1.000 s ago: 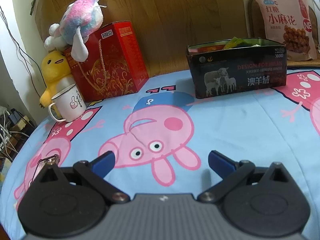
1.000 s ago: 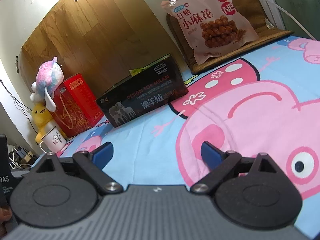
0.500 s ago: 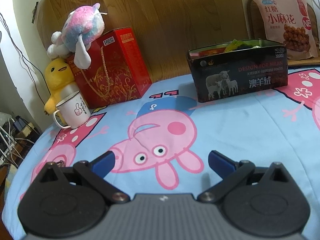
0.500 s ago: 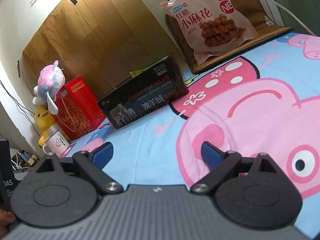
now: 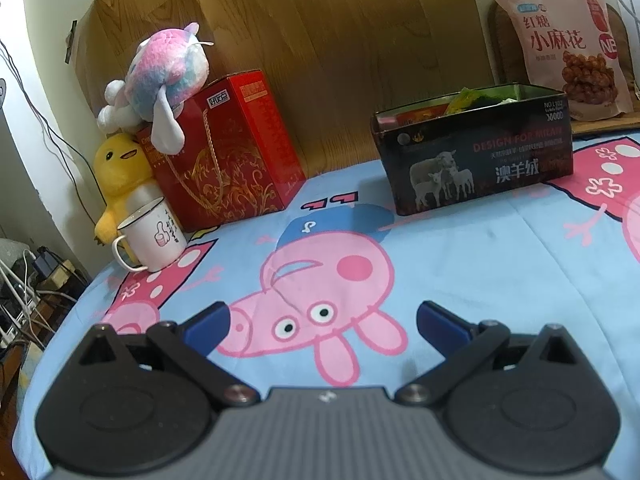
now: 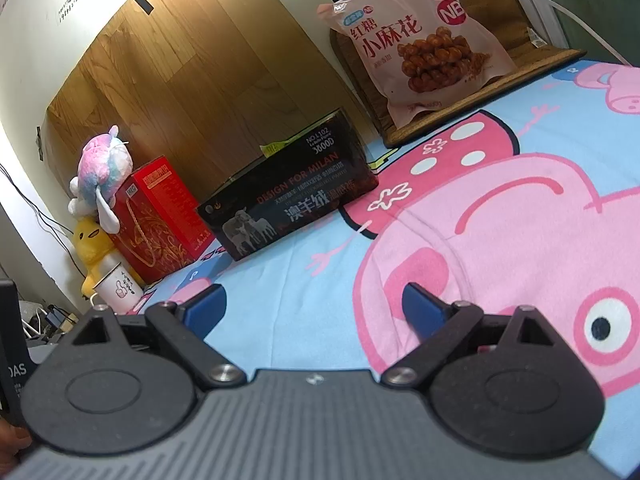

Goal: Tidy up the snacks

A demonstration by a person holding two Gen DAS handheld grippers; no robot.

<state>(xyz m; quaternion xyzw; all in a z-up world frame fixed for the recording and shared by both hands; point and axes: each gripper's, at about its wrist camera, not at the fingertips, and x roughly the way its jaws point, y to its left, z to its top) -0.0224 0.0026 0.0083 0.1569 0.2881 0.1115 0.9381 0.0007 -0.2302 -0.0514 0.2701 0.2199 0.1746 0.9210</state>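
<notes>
Left tool: blue fingers spread wide with nothing between them; it hovers low over the bed, above the cartoon pig print on the blue sheet

Right tool: also spread wide and empty; it hangs over the sheet nearer the right side of the bed, above a large pink pig face

Tin box: dark, lidless, printed with sheep; it stands on the sheet at the far edge of the bed, close to the wooden headboard; wrappers in yellow, green and red show above its rim, though I cannot tell what each one is

Snack bag: pink, pictured with brown twists; it stands upright beyond the far right corner, on a wooden board behind the tin box, well apart from both tools

Red gift box: at the far left corner, against the headboard; a pastel plush toy sits on top of it

Yellow plush duck: just left of the red gift box; a white mug stands right in front of it

Left of the bed: cables and plugs, too cluttered to make out
</notes>
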